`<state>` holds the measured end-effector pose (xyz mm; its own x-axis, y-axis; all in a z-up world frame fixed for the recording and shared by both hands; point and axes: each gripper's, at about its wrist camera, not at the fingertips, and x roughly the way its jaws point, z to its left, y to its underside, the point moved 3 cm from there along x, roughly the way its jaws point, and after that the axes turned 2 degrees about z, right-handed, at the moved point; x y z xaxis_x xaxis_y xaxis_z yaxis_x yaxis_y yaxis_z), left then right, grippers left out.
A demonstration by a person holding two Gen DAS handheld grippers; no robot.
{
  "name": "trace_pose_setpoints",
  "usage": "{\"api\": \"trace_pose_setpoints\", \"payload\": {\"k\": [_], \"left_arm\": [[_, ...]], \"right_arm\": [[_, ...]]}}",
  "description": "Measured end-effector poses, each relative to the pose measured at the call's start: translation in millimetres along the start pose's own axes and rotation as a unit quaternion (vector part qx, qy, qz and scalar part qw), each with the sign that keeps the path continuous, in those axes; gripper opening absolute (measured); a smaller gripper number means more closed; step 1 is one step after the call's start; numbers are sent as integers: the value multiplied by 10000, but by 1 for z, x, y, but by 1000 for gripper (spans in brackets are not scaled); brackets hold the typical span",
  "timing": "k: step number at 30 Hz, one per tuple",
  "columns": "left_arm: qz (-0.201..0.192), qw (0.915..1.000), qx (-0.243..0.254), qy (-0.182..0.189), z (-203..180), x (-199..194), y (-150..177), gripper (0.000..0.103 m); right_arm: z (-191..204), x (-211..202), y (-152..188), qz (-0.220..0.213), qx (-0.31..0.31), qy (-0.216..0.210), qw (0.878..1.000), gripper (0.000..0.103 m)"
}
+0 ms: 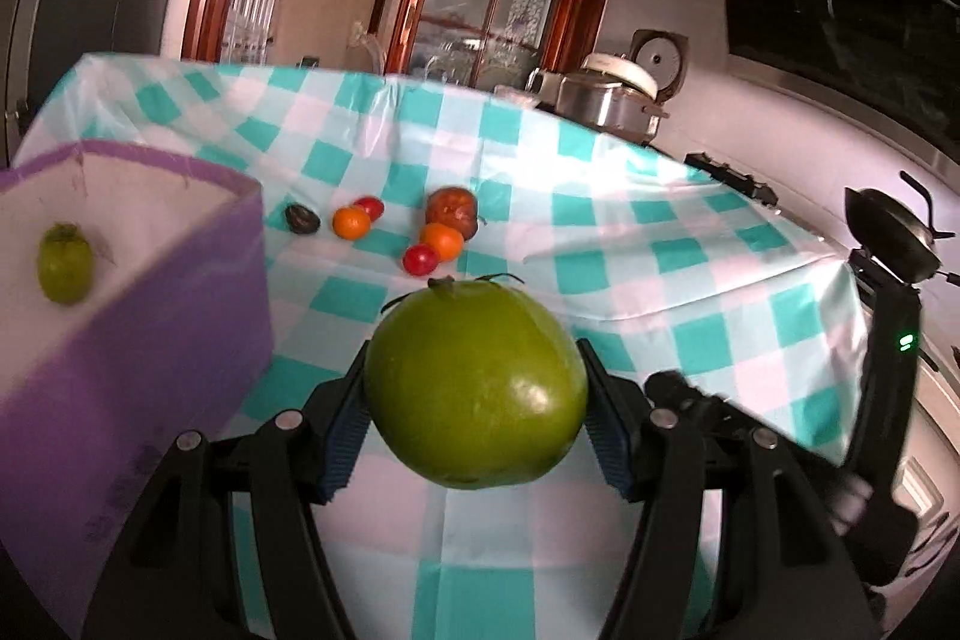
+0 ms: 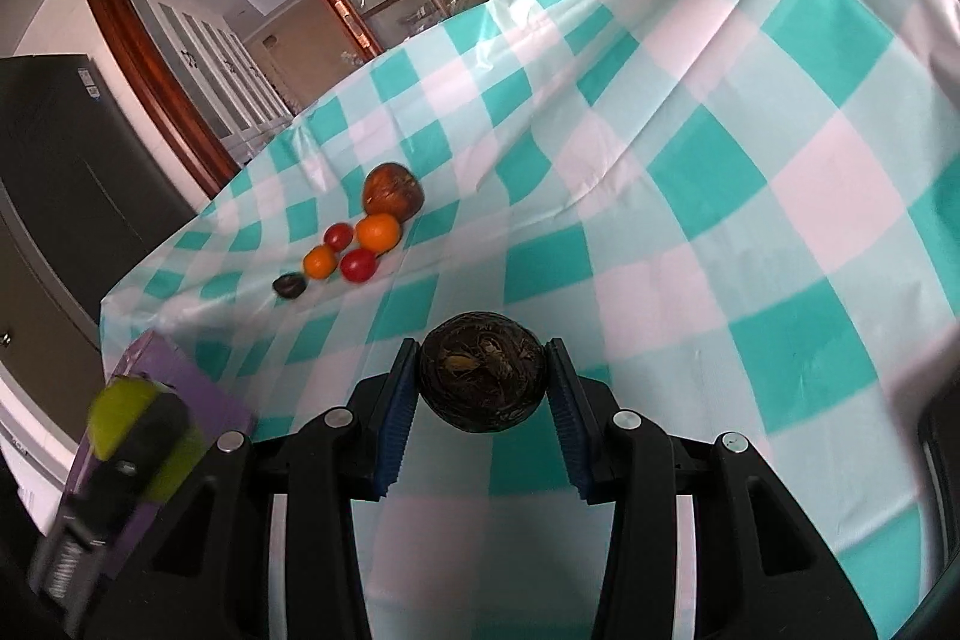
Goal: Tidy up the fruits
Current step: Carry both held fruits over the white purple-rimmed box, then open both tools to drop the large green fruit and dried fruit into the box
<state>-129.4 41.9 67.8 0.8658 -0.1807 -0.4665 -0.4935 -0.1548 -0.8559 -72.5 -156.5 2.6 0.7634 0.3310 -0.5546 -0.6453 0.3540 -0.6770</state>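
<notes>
My left gripper (image 1: 475,388) is shut on a large green fruit (image 1: 474,382), held above the checked tablecloth, just right of a purple box (image 1: 198,316). A smaller green fruit (image 1: 65,263) lies inside the box. My right gripper (image 2: 483,379) is shut on a dark round fruit (image 2: 483,379), held over the cloth. A group of fruits lies farther off: a brown-red fruit (image 1: 451,209), oranges (image 1: 441,242), red tomatoes (image 1: 420,260) and a small dark fruit (image 1: 302,219). The group also shows in the right wrist view (image 2: 378,232).
The table is covered by a teal and white checked cloth (image 1: 630,244). A rice cooker and steel pot (image 1: 612,94) stand at the far edge. A stove with a black pan (image 1: 894,232) is at the right. Glass doors are behind.
</notes>
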Motion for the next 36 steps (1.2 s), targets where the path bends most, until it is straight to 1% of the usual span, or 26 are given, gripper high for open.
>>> {"api": "trace_pose_setpoints", "payload": {"k": [4, 7, 11, 14, 17, 20, 26, 29, 32, 36], "left_arm": [[-214, 9997, 57, -46, 4, -35, -12, 63], [-399, 9988, 136, -229, 11, -66, -22, 64], [-629, 9966, 249, -479, 22, -103, -31, 64], [-763, 9946, 263, -647, 35, -127, -35, 64], [-977, 9904, 236, -948, 54, -153, -39, 64], [-1060, 9874, 168, -1164, 76, -168, -43, 64], [-928, 9830, -109, -1579, 126, -180, -46, 64], [-779, 9786, -266, -1888, 157, -178, -45, 64], [-566, 9758, -395, -2073, 182, -173, -42, 64], [-127, 9718, -442, -2315, 215, -161, -39, 64]], "right_arm": [[29, -16, 8, -22, -340, -195, 9992, 42], [61, -29, 10, -103, -647, -472, 9967, 42], [107, -46, 14, -243, -1058, -862, 9904, 42], [142, -56, 20, -271, -1344, -1145, 9839, 42], [168, -63, 25, -291, -1570, -1353, 9778, 42], [194, -67, 31, -291, -1818, -1532, 9709, 42], [251, -64, 48, -166, -2275, -1802, 9568, 42], [279, -56, 58, -73, -2599, -1859, 9476, 42], [300, -42, 69, 175, -2842, -1796, 9416, 42], [326, -18, 88, 671, -3301, -1480, 9299, 42]]}}
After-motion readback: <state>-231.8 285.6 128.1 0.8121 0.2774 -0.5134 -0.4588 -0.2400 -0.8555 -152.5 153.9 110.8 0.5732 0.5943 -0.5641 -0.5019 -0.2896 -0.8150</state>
